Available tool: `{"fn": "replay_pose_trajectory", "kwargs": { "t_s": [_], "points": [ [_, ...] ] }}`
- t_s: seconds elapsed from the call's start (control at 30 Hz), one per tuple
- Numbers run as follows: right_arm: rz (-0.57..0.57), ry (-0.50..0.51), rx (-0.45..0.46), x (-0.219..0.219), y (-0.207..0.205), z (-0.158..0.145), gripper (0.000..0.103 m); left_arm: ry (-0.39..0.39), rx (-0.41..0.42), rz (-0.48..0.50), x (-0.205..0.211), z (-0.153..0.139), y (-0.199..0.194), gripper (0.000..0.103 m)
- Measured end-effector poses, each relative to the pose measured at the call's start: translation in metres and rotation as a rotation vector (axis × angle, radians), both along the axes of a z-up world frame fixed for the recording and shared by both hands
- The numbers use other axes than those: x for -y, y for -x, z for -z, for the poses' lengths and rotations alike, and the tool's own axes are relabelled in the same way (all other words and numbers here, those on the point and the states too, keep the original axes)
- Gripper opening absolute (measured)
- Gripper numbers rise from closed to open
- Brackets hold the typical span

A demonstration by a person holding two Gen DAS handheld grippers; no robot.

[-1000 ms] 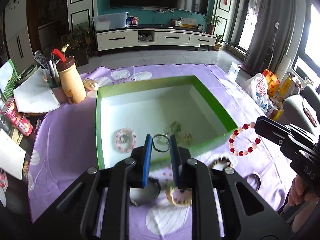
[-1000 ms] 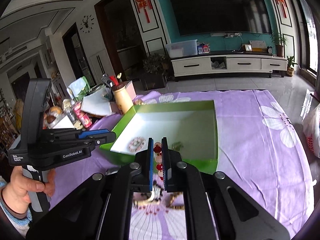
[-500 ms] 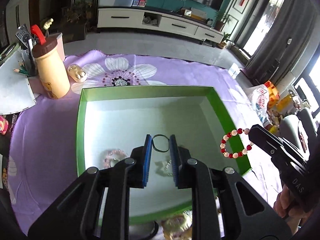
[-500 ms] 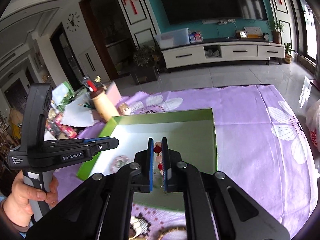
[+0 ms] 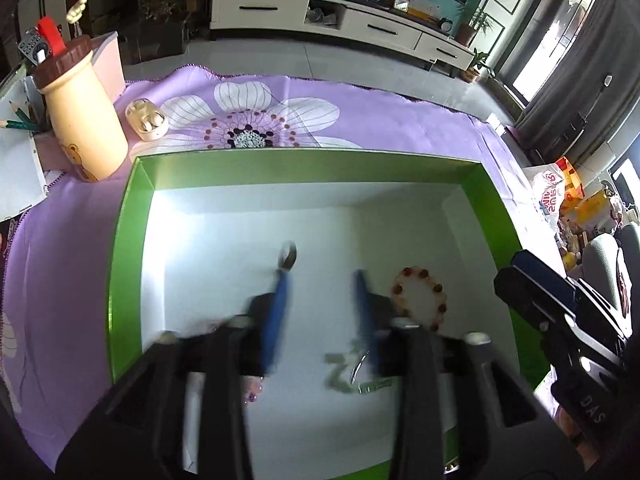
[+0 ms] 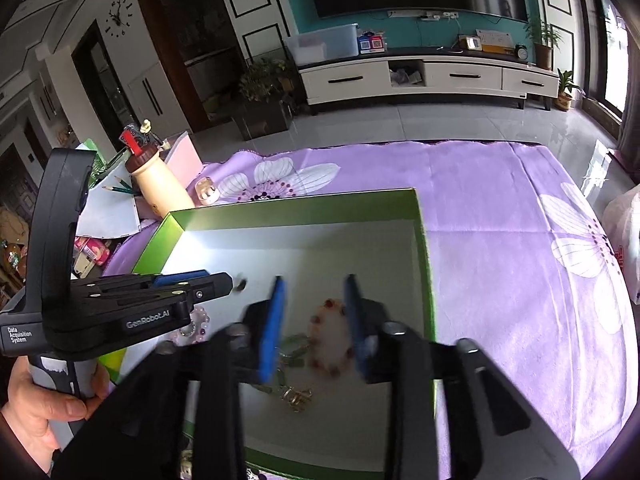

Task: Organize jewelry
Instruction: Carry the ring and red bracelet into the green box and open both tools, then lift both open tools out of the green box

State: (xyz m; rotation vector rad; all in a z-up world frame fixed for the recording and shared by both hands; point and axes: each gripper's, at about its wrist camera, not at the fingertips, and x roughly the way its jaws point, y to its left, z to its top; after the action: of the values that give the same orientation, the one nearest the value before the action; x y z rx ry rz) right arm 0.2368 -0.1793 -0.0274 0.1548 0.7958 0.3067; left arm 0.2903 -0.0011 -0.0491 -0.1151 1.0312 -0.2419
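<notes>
A green box with a white floor (image 5: pixel 128 216) (image 6: pixel 424 248) lies on the purple cloth. My left gripper (image 5: pixel 320 280) is open over the box floor; a thin dark ring (image 5: pixel 289 257) is blurred just off its left fingertip. My right gripper (image 6: pixel 314 284) is open over the box; the red and white bead bracelet (image 6: pixel 330 338) (image 5: pixel 420 294) is below and between its fingers, free of them and blurred. A green chain (image 5: pixel 348 376) (image 6: pixel 292 376) and a pink bead bracelet (image 6: pixel 192 324) lie on the box floor.
A cream bottle with a brown cap (image 5: pixel 78 116) (image 6: pixel 160 184) and a small earbud case (image 5: pixel 146 119) stand left of the box. Papers and pencils (image 5: pixel 16 152) lie at the far left. A plastic bag (image 5: pixel 556 196) sits at the right.
Both grippers moved forward over the box and opened. The dark ring left the left gripper and the red and white bracelet left the right gripper and dropped towards the box floor.
</notes>
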Motion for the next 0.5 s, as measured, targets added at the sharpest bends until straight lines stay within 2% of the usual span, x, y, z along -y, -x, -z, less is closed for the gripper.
{"fn": "replay_pose_trajectory", "kwargs": {
  "t_s": [0.03, 0.2, 0.3, 0.4, 0.5],
  "points": [
    [0.002, -0.003, 0.004, 0.001, 0.002, 0.000, 0.042, -0.003, 0.013, -0.001, -0.001, -0.002, 0.003, 0.057],
    [0.007, -0.036, 0.019, 0.014, 0.021, -0.005, 0.042, -0.013, 0.064, 0.002, -0.010, -0.019, 0.022, 0.059],
    [0.005, -0.047, 0.033, 0.019, 0.037, -0.009, 0.042, -0.026, 0.103, 0.000, -0.015, -0.031, 0.039, 0.065],
    [0.004, -0.047, 0.038, 0.025, 0.055, -0.011, 0.042, -0.030, 0.115, 0.001, -0.020, -0.037, 0.055, 0.067],
    [0.003, -0.041, 0.038, 0.029, 0.074, -0.012, 0.046, -0.041, 0.121, 0.009, -0.023, -0.041, 0.076, 0.073]
  ]
}}
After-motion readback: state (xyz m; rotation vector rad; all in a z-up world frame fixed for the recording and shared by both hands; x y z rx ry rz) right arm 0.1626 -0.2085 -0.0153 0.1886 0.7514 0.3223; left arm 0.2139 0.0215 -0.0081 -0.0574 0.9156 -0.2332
